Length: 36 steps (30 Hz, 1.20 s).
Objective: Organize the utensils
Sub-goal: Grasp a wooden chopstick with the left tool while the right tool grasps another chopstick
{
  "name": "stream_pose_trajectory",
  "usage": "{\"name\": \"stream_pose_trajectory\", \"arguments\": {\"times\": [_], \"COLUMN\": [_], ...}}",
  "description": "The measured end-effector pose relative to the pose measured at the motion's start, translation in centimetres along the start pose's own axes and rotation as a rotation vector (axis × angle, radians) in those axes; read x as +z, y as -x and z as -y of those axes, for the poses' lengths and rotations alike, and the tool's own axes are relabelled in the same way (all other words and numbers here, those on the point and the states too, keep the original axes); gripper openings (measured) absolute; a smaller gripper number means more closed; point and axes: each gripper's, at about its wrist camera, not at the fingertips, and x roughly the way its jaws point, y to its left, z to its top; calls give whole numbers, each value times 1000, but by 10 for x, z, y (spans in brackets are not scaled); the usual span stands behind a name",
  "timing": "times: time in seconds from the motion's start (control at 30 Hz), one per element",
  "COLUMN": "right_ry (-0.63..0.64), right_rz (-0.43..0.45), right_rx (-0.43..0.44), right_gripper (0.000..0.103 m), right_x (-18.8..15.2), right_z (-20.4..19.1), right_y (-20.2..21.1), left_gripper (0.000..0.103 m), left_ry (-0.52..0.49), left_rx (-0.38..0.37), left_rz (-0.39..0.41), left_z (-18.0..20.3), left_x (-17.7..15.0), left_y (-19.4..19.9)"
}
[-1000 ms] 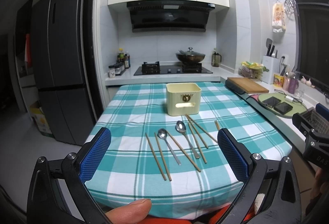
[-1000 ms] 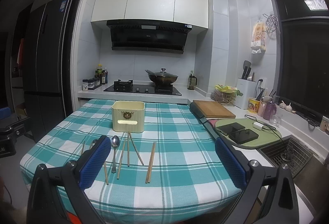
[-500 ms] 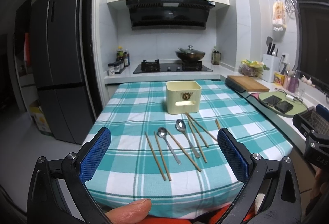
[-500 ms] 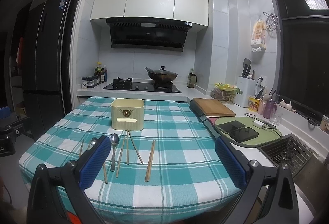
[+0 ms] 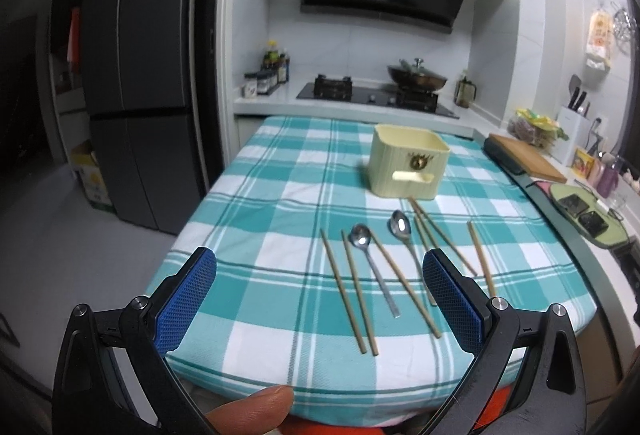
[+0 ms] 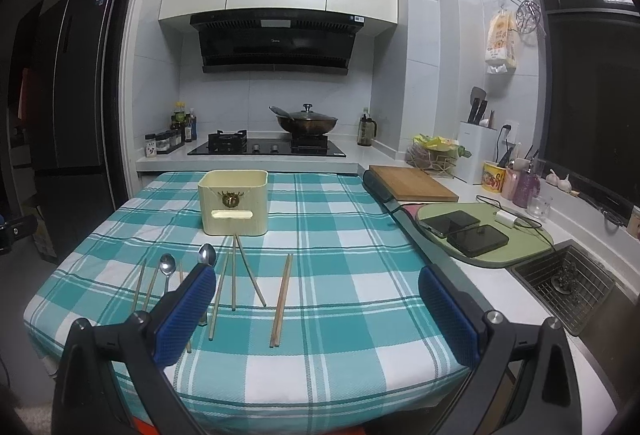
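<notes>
both grippers hovered at the near edge of the checked surface [image 6: 340, 275], left gripper [image 5: 320, 299] and right gripper [image 6: 316, 315] each with jaws spread wide, holding nothing. chopsticks [image 5: 354, 295] and two spoons [image 5: 370, 263] lay loose on the cloth, just in front of the cream utensil box [image 6: 234, 201], which stood upright mid-surface. a fingertip [image 5: 248, 411] showed under the left gripper.

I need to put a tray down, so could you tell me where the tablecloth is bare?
Bare cloth lies right of the paired chopsticks out to the table edge, and behind the yellow holder. Crowded: the strip in front of the holder, with spoons and chopsticks.
</notes>
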Motion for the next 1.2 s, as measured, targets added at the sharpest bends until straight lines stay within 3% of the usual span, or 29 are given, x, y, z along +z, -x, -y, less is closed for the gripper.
{"name": "stream_pose_trajectory", "arguments": {"times": [0.3, 0.6, 0.73, 0.97, 1.2], "right_ry": [18, 18, 11, 35, 24], "right_rz": [-82, -387, -468, -577, -605], "right_rx": [2, 83, 125, 104, 75], "right_gripper": [103, 103, 103, 103, 103], "right_x": [-14, -57, -69, -86, -90], "right_z": [10, 14, 2, -9, -2], "right_y": [-74, -200, -234, -272, -281], "left_gripper": [103, 103, 103, 103, 103], "left_ry": [-53, -64, -70, -73, -71], "left_rx": [32, 68, 87, 107, 103], "left_rz": [-154, -309, -353, -412, -441], "left_z": [7, 10, 12, 12, 10], "left_x": [-19, -39, -48, -59, -66], "left_y": [-88, -178, -200, -223, -235]}}
